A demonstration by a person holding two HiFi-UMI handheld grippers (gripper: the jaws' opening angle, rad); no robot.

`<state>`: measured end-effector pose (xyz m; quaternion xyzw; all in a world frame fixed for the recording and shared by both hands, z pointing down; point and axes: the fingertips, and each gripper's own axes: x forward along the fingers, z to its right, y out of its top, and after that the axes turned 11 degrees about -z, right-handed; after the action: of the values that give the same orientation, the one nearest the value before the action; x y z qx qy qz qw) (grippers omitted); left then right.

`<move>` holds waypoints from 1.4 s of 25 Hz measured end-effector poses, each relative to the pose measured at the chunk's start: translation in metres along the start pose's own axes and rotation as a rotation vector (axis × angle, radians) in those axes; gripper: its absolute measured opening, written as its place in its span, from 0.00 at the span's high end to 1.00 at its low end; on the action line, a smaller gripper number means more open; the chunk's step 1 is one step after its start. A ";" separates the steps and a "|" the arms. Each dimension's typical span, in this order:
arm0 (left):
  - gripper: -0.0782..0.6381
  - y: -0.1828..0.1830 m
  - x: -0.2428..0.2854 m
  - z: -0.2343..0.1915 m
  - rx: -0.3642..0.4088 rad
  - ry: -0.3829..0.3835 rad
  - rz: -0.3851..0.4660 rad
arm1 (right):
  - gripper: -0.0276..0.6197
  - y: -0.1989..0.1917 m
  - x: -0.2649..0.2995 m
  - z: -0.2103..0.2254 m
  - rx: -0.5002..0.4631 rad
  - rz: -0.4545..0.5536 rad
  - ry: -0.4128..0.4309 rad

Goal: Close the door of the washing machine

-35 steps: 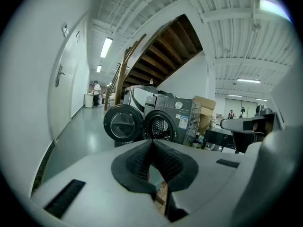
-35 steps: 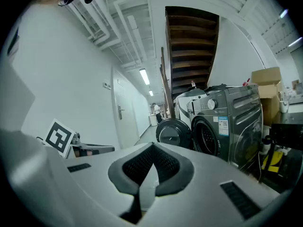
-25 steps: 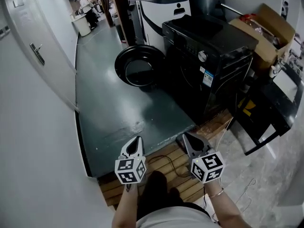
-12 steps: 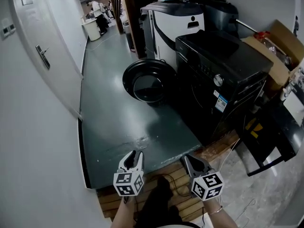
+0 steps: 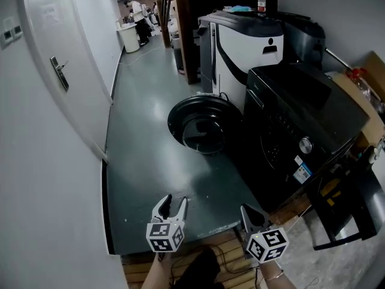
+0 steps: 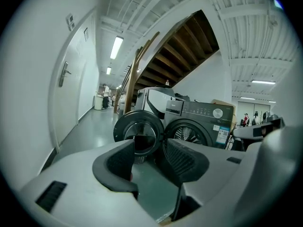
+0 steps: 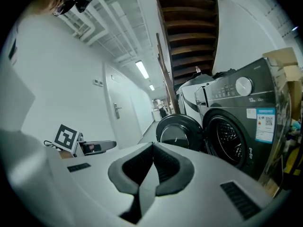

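Left of door (image 5: 203, 127), wide floor (image 5: 147, 107).

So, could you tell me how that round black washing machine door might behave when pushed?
The round black door looks rigid, so it should swing as one piece. It hangs wide open from the dark front-loading washing machine, so a push on its free edge would likely pivot it shut. Its glossy surface may be slippery.

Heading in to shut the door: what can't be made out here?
Drum contents: head view, hidden by the black front-loading washing machine's own top; dim in both gripper views.
Hinge: in shadow between the round black door and the machine, every view.
Blue-and-white label print: too small everywhere.
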<state>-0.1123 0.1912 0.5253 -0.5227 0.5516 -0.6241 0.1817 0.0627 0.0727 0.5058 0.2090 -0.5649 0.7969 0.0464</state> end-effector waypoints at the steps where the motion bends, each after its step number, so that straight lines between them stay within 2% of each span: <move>1: 0.58 0.011 0.008 -0.008 -0.003 0.000 -0.001 | 0.95 0.015 0.010 0.000 -0.005 0.000 -0.002; 7: 0.56 0.082 0.035 -0.049 -0.025 -0.019 0.004 | 0.95 0.102 0.056 -0.013 -0.025 0.012 -0.017; 12: 0.55 0.126 0.040 -0.079 -0.037 -0.020 0.008 | 0.95 0.145 0.067 -0.025 -0.036 0.003 -0.023; 17: 0.55 0.146 0.051 -0.105 -0.048 0.001 0.002 | 0.95 0.167 0.071 -0.017 -0.034 -0.001 -0.056; 25: 0.55 0.161 0.101 -0.145 -0.026 0.022 -0.035 | 0.95 0.174 0.110 0.011 0.000 -0.023 -0.082; 35: 0.54 0.204 0.206 -0.186 0.032 0.020 -0.080 | 0.95 0.205 0.213 0.045 0.013 -0.064 -0.052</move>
<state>-0.4216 0.0521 0.4675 -0.5349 0.5220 -0.6449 0.1596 -0.1816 -0.0770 0.4195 0.2479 -0.5539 0.7929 0.0556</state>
